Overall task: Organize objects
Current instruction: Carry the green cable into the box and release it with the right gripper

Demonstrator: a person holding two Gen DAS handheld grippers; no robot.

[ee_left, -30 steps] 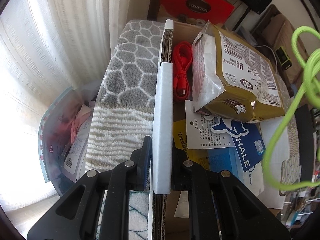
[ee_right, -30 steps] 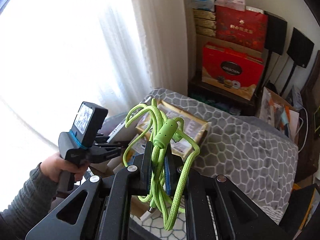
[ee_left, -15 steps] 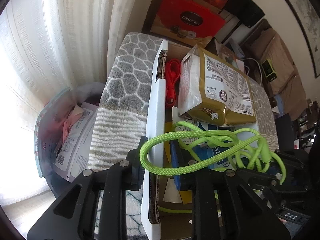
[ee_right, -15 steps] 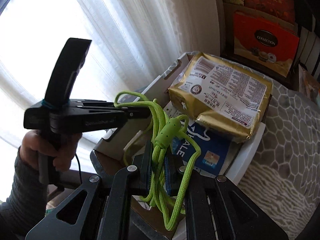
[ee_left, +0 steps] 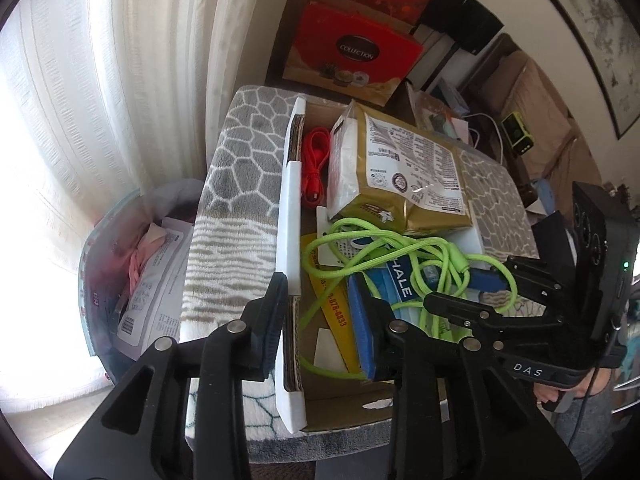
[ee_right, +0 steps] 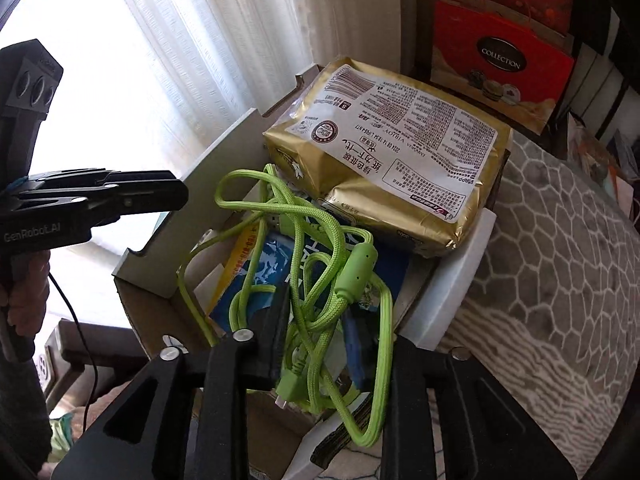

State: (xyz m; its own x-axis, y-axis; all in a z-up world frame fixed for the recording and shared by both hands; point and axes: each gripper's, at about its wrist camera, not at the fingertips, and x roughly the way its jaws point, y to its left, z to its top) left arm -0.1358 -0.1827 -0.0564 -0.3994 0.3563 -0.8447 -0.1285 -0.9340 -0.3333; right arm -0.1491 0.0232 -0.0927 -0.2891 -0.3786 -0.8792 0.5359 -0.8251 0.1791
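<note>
A green braided cable [ee_left: 384,252] [ee_right: 320,280] lies in a loose tangle inside a cardboard box [ee_left: 296,344] [ee_right: 156,304], over a blue packet [ee_left: 400,284] [ee_right: 272,264]. My right gripper [ee_right: 320,340] [ee_left: 468,292] is open, its fingers on either side of the cable bundle. My left gripper [ee_left: 320,320] [ee_right: 176,196] is open, its jaws astride the box's left wall with its white foam strip [ee_left: 290,224]. A gold food bag [ee_left: 404,172] [ee_right: 392,152] and a red cable [ee_left: 316,164] lie at the box's far end.
The box sits on a grey patterned blanket [ee_left: 240,168] [ee_right: 560,248]. A clear bag of papers [ee_left: 132,280] hangs at the left by the curtain [ee_left: 100,80]. A red gift box [ee_left: 352,56] [ee_right: 500,60] stands behind.
My right gripper carried the green cable down into the box and opened its jaws. My left gripper opened off the box wall's foam strip.
</note>
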